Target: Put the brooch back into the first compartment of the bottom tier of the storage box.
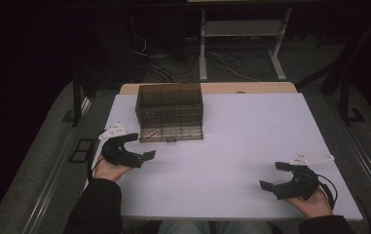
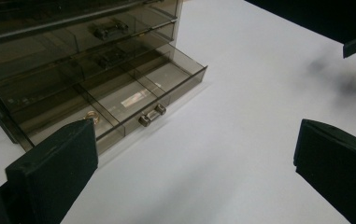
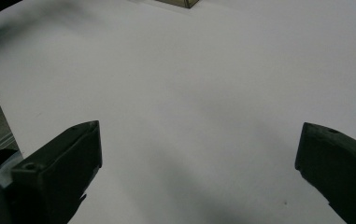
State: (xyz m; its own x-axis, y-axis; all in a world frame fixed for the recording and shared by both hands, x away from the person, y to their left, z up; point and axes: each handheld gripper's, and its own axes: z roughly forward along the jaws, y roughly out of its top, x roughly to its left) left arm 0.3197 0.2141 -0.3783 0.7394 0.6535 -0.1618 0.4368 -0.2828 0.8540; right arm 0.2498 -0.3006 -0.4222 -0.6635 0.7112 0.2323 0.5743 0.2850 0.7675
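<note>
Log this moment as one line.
left hand-held gripper open, empty | right hand-held gripper open, empty | drawer box bottom drawer open

We wear dark sleeves, and our left gripper (image 1: 141, 146) and right gripper (image 1: 273, 175) are black, each with a black cable and a pale three-cornered plate on top.

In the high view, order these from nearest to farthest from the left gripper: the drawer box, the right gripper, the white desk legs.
From the left gripper:
1. Drawer box, just beyond it.
2. Right gripper, across the table at the near right.
3. Desk legs, on the floor past the table.
</note>
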